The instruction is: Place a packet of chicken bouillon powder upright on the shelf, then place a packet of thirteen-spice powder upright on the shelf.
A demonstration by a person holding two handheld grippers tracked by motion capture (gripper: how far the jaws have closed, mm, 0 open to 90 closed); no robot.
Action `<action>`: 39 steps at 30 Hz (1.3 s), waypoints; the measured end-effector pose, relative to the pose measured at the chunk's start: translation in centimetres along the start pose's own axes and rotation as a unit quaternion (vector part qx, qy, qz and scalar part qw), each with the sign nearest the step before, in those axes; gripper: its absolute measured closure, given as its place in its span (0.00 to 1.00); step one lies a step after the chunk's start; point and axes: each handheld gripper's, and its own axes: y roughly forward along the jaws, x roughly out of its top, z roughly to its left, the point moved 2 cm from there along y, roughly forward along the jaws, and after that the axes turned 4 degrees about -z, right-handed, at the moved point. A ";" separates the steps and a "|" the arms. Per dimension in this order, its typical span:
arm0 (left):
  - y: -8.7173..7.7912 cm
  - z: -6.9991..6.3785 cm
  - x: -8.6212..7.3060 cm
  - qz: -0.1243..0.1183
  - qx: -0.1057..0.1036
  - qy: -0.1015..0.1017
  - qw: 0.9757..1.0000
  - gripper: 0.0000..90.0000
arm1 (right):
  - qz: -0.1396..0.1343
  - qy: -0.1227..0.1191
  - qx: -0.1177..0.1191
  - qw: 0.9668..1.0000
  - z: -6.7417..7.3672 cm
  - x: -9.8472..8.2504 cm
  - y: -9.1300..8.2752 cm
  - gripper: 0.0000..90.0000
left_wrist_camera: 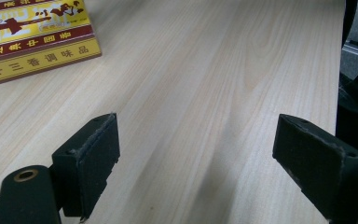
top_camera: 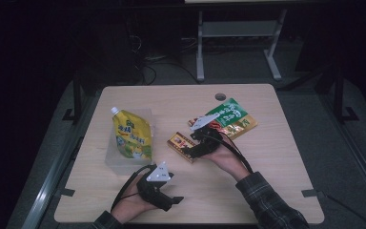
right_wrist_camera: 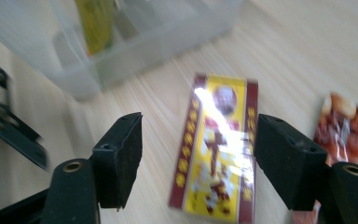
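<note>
right tongs [right_wrist_camera: 198,158] straddle yellow packet [right_wrist_camera: 214,154]

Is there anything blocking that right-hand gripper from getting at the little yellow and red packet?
Nothing visible does. The right gripper hangs open just over the yellow and red packet, which lies flat on bare table between the jaws. The clear tub and the brown snack bag sit off to either side.

The left gripper [top_camera: 171,200] lies low near the person's edge of the surface, held in the left hand [top_camera: 132,204], its 2 jaws spread wide with nothing between them; the right gripper [top_camera: 187,151] reaches forward and leftward from the right hand [top_camera: 221,156], forearm in a plaid sleeve [top_camera: 267,200], jaws wide apart and pressing on nothing.
</note>
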 end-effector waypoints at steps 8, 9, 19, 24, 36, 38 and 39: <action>0.1 -0.1 0.0 -0.005 -0.002 -0.006 1.000 0.16 | 0.057 0.009 -0.016 0.998 -1.0 -2.2 1.7 0.24; 0.1 -0.1 0.0 -0.005 -0.001 -0.006 1.000 0.16 | 0.058 0.013 -0.016 0.998 -1.1 -2.2 1.8 0.23; 0.2 0.0 0.0 -0.005 -0.001 -0.002 1.000 0.16 | 0.080 0.014 -0.022 0.996 -1.1 -2.8 4.1 0.22; 0.1 0.0 0.1 -0.008 0.000 -0.003 1.000 0.16 | 0.090 0.002 -0.027 0.996 -1.0 -3.1 4.6 0.28; -0.1 0.1 0.1 -0.010 0.002 -0.006 1.000 0.16 | 0.087 -0.009 -0.026 0.996 -1.0 -3.1 3.5 0.35; -0.1 0.1 0.1 -0.011 0.003 -0.007 1.000 0.16 | 0.087 -0.015 -0.024 0.996 -1.0 -3.2 3.0 0.35; -0.1 0.2 0.2 -0.010 0.003 -0.001 1.000 0.16 | 0.086 -0.016 -0.021 0.996 -1.0 -3.2 2.7 0.35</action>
